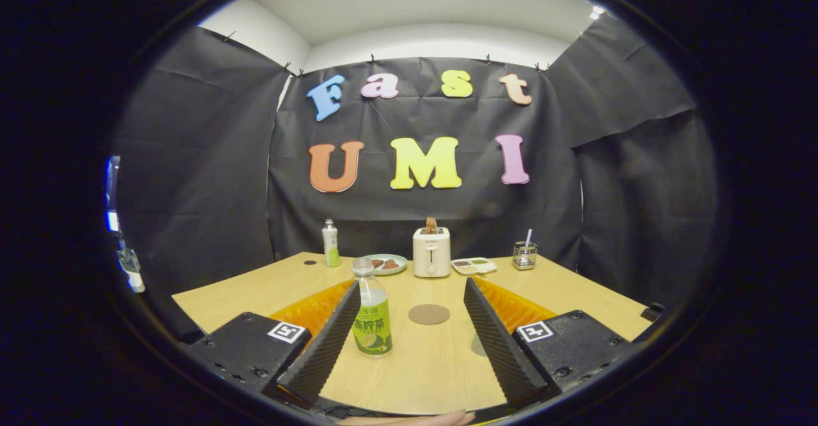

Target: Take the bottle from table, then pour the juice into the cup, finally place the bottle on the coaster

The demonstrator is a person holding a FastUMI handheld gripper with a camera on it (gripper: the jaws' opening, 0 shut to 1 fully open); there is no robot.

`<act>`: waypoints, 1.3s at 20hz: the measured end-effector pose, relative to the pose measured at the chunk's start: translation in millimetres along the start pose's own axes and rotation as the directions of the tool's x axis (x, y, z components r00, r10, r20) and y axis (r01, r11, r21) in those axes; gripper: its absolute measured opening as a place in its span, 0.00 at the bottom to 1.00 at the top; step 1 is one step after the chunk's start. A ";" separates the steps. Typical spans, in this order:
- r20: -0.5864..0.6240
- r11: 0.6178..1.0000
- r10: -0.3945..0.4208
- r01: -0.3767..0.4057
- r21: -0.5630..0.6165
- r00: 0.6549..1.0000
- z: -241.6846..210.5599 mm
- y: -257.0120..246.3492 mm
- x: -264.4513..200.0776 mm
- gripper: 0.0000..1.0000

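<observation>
A small clear bottle [371, 316] with a green label stands upright on the wooden table [575, 298]. It is between my fingers, close against the inner face of the left finger [326, 343]; the right finger [495, 336] is well apart from it. My gripper [412, 284] is open wide. A round brown coaster [429, 314] lies flat on the table just ahead, between the fingers and right of the bottle. A small clear glass [524, 255] with a straw-like stick in it stands far back on the right.
Along the back of the table stand a white-and-green bottle [330, 243], a plate with food [386, 264], a white toaster [431, 253] and a small divided tray [473, 266]. Black cloth walls enclose the table. A bit of a hand [422, 419] shows below the fingers.
</observation>
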State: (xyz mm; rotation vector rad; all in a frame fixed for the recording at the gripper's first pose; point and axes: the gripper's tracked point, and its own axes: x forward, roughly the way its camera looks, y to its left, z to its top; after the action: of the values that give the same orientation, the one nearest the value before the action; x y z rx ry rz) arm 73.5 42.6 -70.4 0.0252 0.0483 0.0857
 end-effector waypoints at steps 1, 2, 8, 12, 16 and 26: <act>0.002 1.000 0.003 -0.003 0.001 1.000 -2.7 3.4 5.7 1.00; 0.004 1.000 0.005 -0.005 0.000 1.000 -6.6 6.8 11.5 1.00; -0.034 0.999 0.033 -0.033 0.001 0.999 -33.7 37.8 41.4 1.00; -0.049 0.999 0.040 -0.040 -0.004 0.998 -42.4 54.3 60.7 1.00; -0.062 0.999 0.023 -0.025 -0.024 0.998 -52.0 59.9 82.3 1.00; -0.132 0.999 -0.049 0.047 -0.014 0.990 -78.7 49.9 146.3 1.00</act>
State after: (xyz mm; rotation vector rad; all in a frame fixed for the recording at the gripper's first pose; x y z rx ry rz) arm 211.0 106.7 -154.5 0.0077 0.1805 0.0395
